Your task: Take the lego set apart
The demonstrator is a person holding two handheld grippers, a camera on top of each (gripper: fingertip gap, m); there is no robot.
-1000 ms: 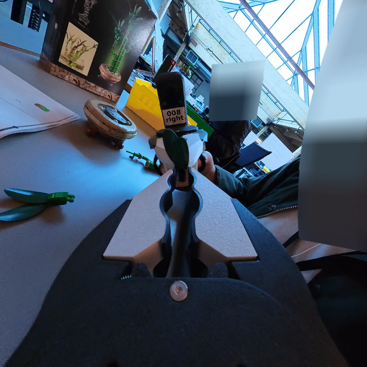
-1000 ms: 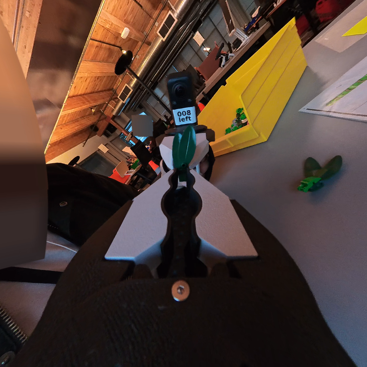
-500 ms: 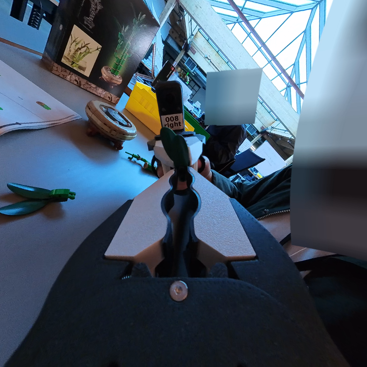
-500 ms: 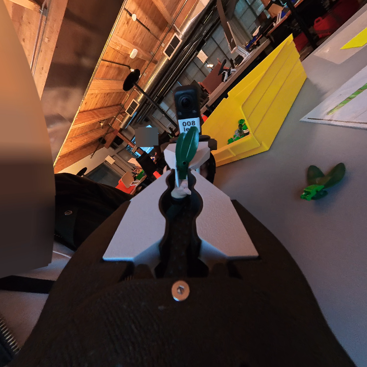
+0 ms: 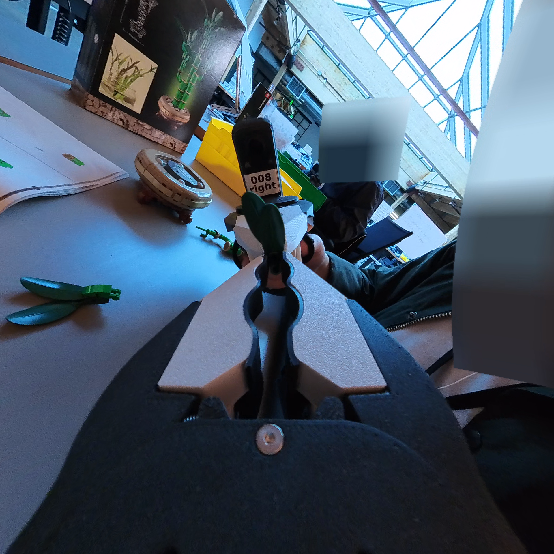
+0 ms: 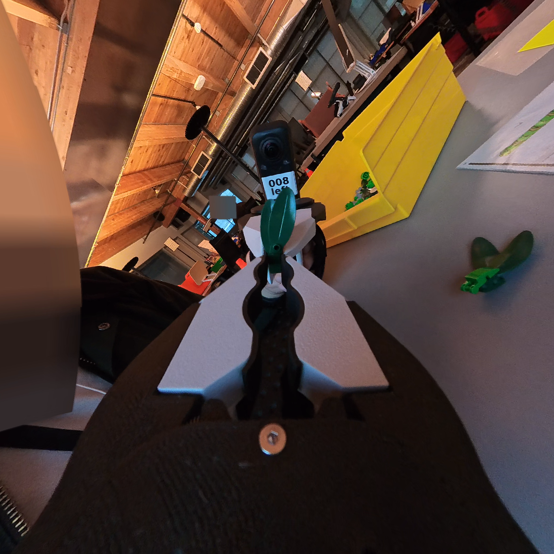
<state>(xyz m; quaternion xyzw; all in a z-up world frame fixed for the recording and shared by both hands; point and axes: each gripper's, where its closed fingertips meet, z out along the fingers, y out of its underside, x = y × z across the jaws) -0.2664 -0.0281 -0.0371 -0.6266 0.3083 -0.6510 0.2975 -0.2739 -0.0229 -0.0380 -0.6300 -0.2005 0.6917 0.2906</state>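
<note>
My two grippers face each other above the grey table, tip to tip. A dark green two-leaf lego piece (image 5: 263, 227) stands up between their tips; it also shows in the right wrist view (image 6: 277, 221). My left gripper (image 5: 273, 263) is shut on its base. My right gripper (image 6: 274, 263) is shut on the same piece from the opposite side. A pale part shows in the right gripper's jaw gap; what it is I cannot tell. A loose leaf cluster (image 5: 63, 299) lies on the table, also seen in the right wrist view (image 6: 494, 266).
A round tan pot base (image 5: 172, 180) and a thin green stem (image 5: 214, 235) lie farther off. The set's dark box (image 5: 150, 69), an open booklet (image 5: 45, 168) and a yellow bin (image 6: 389, 150) with green pieces stand around. A person's sleeve (image 5: 404, 287) is behind. The grippers are tip to tip, or close to it.
Both grippers stay shut on the leaf piece. In the right wrist view the leaves have risen and tilted right, and a pale part has come into sight in the jaw gap below them.
</note>
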